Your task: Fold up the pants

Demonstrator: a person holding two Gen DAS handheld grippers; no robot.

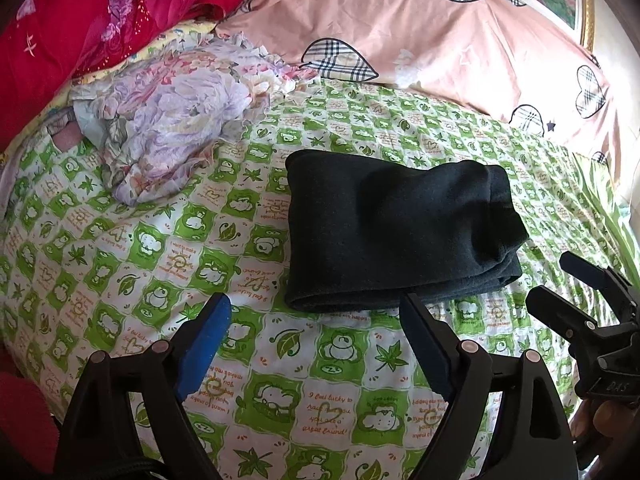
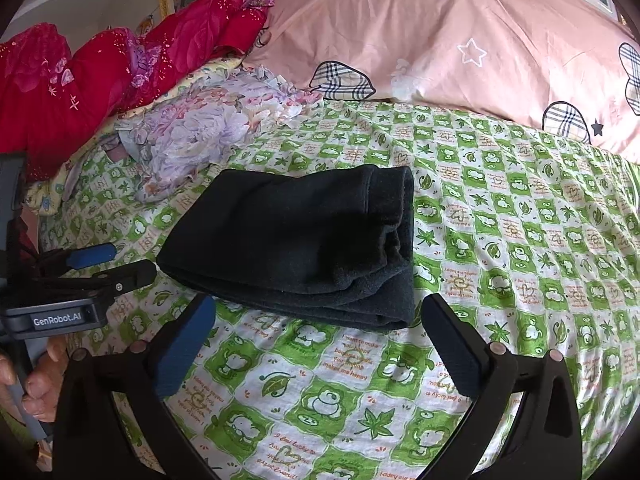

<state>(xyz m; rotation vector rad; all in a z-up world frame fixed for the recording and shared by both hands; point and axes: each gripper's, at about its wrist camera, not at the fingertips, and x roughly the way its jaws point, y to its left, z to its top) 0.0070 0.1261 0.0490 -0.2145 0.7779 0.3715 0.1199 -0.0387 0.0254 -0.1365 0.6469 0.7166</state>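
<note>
Green-checked bed [image 1: 120,264] | one folded pants [image 1: 396,232] | two hand-held grippers, left hand-held gripper [image 1: 316,320], right hand-held gripper [image 2: 320,320]: both gaping, empty

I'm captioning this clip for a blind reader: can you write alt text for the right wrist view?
Dark folded pants lie on a green-and-white patterned bedsheet, just beyond the open, empty right gripper. The left gripper shows at the left edge, and a pink pillow, a red quilt and a floral cloth lie behind.
</note>
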